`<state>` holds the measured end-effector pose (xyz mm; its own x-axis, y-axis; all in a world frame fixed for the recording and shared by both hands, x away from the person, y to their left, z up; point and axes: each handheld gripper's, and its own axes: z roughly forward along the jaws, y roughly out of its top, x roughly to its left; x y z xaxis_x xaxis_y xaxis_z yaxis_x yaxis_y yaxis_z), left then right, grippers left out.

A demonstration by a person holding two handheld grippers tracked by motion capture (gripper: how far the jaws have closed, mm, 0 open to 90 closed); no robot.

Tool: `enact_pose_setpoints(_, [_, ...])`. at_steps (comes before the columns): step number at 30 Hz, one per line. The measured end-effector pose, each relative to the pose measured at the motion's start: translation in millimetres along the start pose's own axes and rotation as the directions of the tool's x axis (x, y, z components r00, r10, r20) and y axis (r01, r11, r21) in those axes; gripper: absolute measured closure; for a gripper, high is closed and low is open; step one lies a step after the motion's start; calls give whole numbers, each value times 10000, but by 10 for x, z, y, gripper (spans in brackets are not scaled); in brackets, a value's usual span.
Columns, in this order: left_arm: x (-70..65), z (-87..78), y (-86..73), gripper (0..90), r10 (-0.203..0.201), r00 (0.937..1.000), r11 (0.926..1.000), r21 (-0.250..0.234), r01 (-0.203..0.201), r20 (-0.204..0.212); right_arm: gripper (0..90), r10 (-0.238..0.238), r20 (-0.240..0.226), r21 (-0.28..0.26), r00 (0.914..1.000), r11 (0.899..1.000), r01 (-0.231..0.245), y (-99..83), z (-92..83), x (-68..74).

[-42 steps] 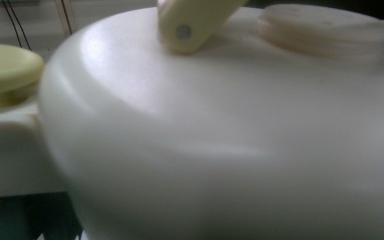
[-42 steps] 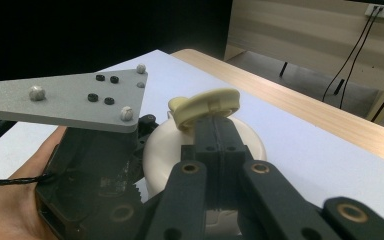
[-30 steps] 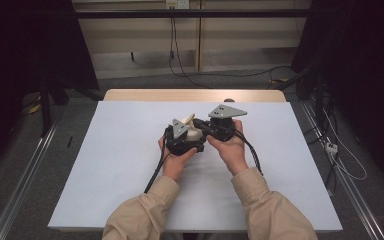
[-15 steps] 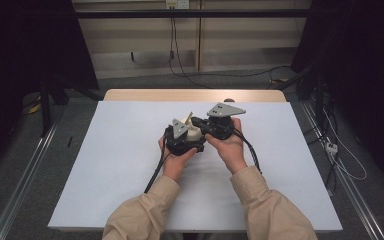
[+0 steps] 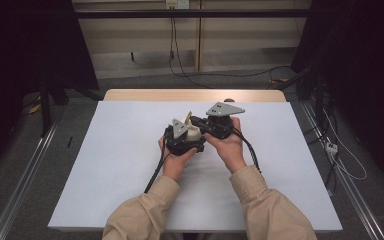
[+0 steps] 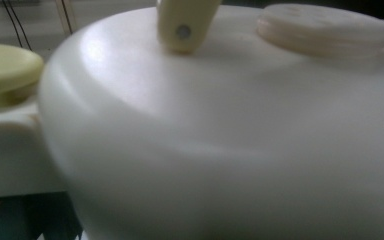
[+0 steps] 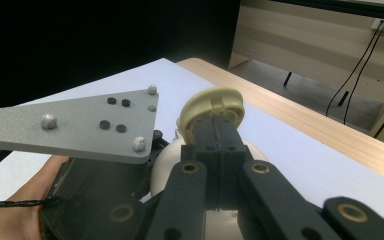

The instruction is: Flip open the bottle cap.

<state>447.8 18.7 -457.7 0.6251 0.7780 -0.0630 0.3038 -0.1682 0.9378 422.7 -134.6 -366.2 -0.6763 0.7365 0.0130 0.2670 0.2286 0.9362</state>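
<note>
Cream-white rounded plastic object sits between the two hand-held grippers over the middle of the white desk, nearer its far edge; what it is stays hard to make out. The left hand-held gripper hides much of it, and whether this one is clenched cannot be told. The right hand-held gripper is clenched, its black jaws together at a pale yellow round knob, partly covered by them.

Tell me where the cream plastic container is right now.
In the high view the cream plastic container sits mid-table on the white sheet, wedged between the left gripper and right gripper.
</note>
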Motion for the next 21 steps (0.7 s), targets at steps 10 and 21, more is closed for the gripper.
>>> enact_pose_setpoints(10, [-1, 0, 1, 51, -9, 10000, 10000, 5, 9, -7, 900, -33, -14, -11, 10000, 10000, 33, 6, 9, -6])
enact_pose_setpoints(21, [-3, 0, 0, 51, -23, 10000, 10000, 7, 23, -26, 900, -7, -34, -55, 10000, 10000, 7, 1, 24, -10])
